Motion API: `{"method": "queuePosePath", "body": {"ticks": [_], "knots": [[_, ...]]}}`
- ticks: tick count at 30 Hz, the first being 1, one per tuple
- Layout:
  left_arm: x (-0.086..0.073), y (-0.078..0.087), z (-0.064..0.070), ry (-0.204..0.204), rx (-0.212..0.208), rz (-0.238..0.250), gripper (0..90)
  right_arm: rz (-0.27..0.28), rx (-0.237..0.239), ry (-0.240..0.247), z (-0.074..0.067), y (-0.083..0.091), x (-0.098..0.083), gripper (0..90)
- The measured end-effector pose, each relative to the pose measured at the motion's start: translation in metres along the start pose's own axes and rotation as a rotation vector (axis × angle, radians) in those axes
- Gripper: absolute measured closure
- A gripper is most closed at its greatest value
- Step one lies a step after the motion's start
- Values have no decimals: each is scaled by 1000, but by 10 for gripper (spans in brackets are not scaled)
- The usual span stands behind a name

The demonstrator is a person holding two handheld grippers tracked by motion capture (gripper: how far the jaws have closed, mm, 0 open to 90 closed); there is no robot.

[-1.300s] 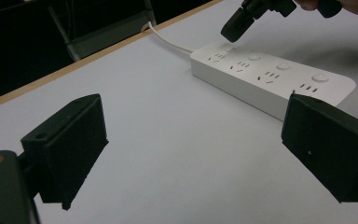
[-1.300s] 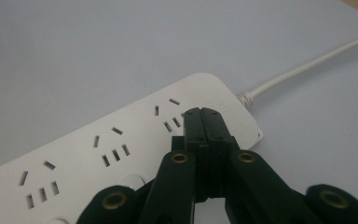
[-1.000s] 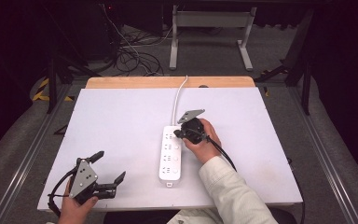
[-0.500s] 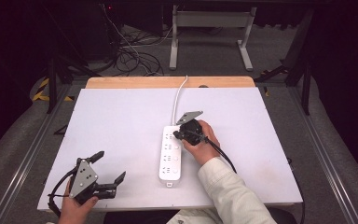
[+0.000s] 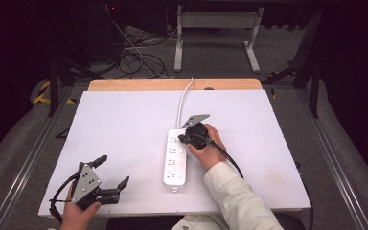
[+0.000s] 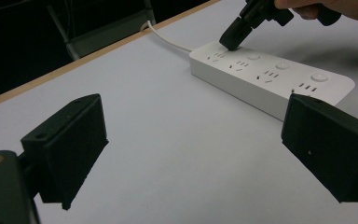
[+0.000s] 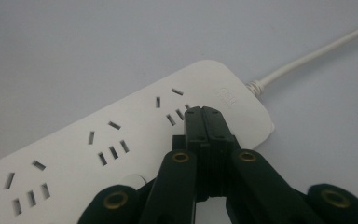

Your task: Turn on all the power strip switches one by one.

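Left claw: my left claw [image 5: 109, 176] sits at the counter's near-left corner, jaws spread wide with nothing between them.
Room on the left: the white counter [image 5: 124, 124] lies bare between this claw and the power strip, which is well apart from it.
Power strip: one white power strip [image 5: 176, 157] lies lengthwise at the middle of the counter, and its single cord [image 5: 184, 98] runs off over the far wooden edge.
Sockets and buttons: my left gripper view shows four socket groups in a row, each with a round button beside it; my right gripper view shows three groups close up.
Right claw: my right claw [image 7: 204, 116] has its jaws pressed together, holding nothing, its tip down on the strip's far end beside the last socket group.
Room on the right: open counter from the strip to the right edge.
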State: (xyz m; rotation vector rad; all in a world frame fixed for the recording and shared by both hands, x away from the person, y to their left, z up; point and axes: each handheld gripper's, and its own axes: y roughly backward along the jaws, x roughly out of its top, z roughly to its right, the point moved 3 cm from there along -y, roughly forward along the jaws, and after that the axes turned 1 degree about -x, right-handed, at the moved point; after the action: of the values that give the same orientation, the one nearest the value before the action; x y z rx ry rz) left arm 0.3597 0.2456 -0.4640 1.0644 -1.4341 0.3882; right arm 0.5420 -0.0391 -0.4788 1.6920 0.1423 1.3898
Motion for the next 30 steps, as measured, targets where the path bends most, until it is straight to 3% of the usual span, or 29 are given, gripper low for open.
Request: {"method": "queuePosePath", "body": {"ticks": [7, 9, 13, 14, 15, 17, 18, 24, 30], "knots": [[0, 0, 0, 0, 1, 0, 73, 0, -7, -5, -1, -1, 0, 900], [0, 0, 0, -1, 2, -1, 72, -5, -31, 12, -3, -2, 0, 900], [0, 0, 0, 1, 3, -1, 73, 7, -9, 1, 0, 2, 1, 900], [0, 0, -1, 1, 2, 1, 72, 84, 2, -1, -1, 15, 6, 900], [0, 0, -1, 4, 3, 0, 72, 84, 2, -1, -1, 15, 6, 900], [0, -1, -2, 12, 3, 1, 73, 137, 17, -9, -4, 26, 12, 900], [0, -1, -2, 10, 4, 1, 73, 155, 6, 19, -8, 37, 16, 900], [0, 0, 0, -1, 6, 2, 72, 197, 10, 11, -9, 51, 20, 900], [0, 0, -1, 4, 4, 1, 73, 200, 4, 25, -8, 55, 23, 900]]}}
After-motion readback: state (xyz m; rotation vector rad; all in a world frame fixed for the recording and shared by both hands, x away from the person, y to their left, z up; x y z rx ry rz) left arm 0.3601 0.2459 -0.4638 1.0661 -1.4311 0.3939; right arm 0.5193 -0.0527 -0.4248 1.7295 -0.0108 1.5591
